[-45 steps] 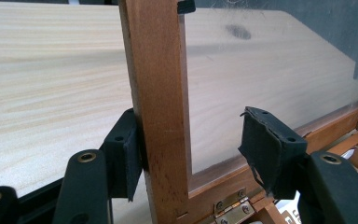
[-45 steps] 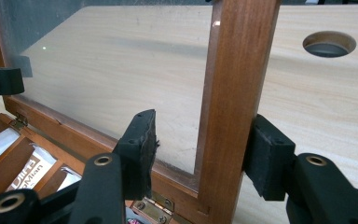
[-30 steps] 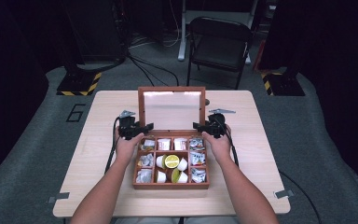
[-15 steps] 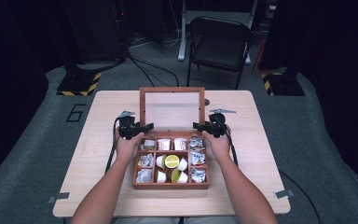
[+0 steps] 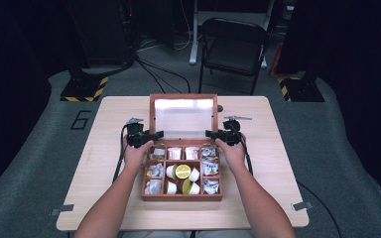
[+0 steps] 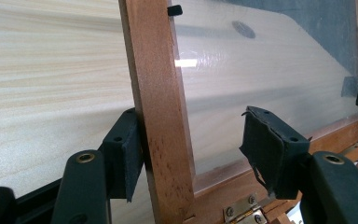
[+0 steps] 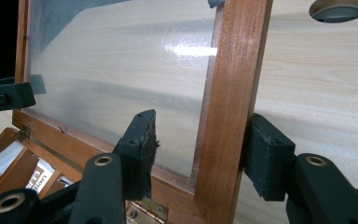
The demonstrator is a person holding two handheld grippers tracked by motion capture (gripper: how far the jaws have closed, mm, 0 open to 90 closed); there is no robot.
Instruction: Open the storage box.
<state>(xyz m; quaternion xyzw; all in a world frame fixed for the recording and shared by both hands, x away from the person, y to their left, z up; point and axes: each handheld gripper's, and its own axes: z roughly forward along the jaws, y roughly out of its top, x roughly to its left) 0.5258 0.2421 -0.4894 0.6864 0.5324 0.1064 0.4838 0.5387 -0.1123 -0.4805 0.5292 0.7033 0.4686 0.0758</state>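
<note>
- In the left gripper view the lid (image 6: 161,107) of the wooden box runs past the top and right edges.
- In the right gripper view a round hole (image 7: 340,8) in the table is cut off by the top edge.
- In the high view the packets (image 5: 210,168) in the compartments are too small to read.
- The forearms (image 5: 258,206) leave the bottom edge.
</note>
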